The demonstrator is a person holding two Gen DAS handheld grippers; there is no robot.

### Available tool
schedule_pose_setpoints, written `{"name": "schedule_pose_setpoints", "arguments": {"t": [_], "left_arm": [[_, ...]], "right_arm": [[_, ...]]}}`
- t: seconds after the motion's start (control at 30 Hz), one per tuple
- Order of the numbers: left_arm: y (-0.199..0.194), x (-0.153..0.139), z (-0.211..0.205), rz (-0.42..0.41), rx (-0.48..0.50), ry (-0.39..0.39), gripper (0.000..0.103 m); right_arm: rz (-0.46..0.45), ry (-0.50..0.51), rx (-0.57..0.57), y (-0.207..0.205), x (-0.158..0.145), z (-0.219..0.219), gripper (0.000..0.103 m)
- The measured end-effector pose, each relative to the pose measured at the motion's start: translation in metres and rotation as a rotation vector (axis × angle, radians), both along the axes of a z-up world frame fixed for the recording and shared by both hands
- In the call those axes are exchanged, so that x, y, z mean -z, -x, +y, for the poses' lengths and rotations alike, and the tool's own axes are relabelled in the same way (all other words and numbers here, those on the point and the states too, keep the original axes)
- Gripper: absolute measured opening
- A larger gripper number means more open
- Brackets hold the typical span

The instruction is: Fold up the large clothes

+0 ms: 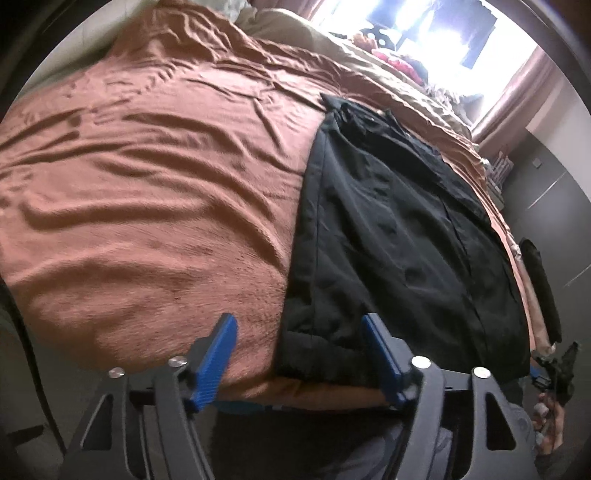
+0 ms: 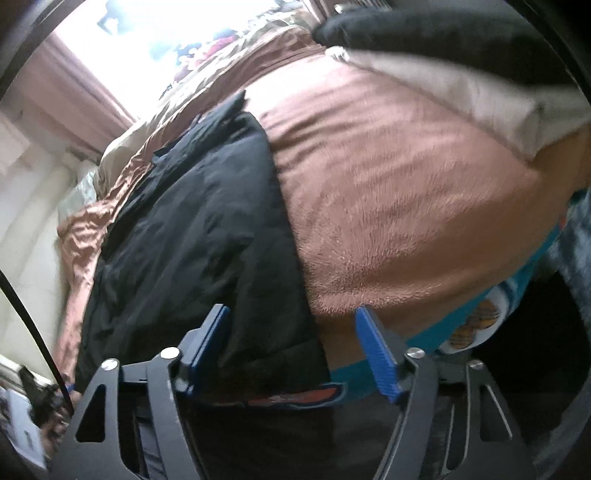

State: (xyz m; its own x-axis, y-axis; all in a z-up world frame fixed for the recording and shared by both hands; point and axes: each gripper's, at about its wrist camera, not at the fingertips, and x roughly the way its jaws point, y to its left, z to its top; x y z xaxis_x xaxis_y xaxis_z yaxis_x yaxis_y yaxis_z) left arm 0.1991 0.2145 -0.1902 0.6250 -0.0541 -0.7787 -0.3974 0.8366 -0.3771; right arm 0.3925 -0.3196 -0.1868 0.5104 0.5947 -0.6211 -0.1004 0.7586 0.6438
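A black jacket-like garment (image 1: 388, 221) lies as a long strip on a brown fleece blanket (image 1: 147, 184), its near hem at the bed's front edge. My left gripper (image 1: 299, 354) is open, and the garment's near left corner lies between its blue pads (image 1: 218, 354) without being pinched. In the right wrist view the same garment (image 2: 192, 221) runs away from me. My right gripper (image 2: 291, 350) is also open and straddles the near right corner, with one pad over black cloth and the other pad (image 2: 376, 354) over the blanket (image 2: 406, 184).
A bright window (image 1: 443, 33) with pink curtains lies beyond the bed. A beige pillow (image 2: 461, 85) and a black item (image 2: 424, 26) sit at the far right. A teal patterned sheet (image 2: 461, 325) shows under the blanket's edge. A hand (image 1: 550, 417) appears at the lower right.
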Motion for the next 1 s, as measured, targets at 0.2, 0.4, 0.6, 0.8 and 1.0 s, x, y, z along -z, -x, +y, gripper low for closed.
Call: {"name": "schedule_pose_setpoints", "arguments": {"t": [0.2,0.4,0.6,0.8,1.0], "left_arm": [[-0.011,0.011,0.01,0.001,-0.001,0.085,0.061],[-0.01,0.016,0.022,-0.021,-0.012,0.225,0.061],[0.003,0.021,0.022,-0.053,0.01,0.389,0.061],[-0.013,0.02,0.015,-0.036,-0.004,0.35,0.037],[-0.019,0.02,0.008,-0.007,-0.046,0.303,0.014]], "right_arm": [[0.028,-0.199,0.014,0.003,0.018,-0.011,0.057],[0.02,-0.398,-0.04,0.012,0.028,-0.013,0.049],[0.036,-0.384,-0.039,0.013,0.039,-0.004,0.049],[0.024,-0.398,-0.001,0.012,0.031,-0.002,0.042],[0.065,-0.379,0.069,0.01,0.028,0.001,0.014]]}}
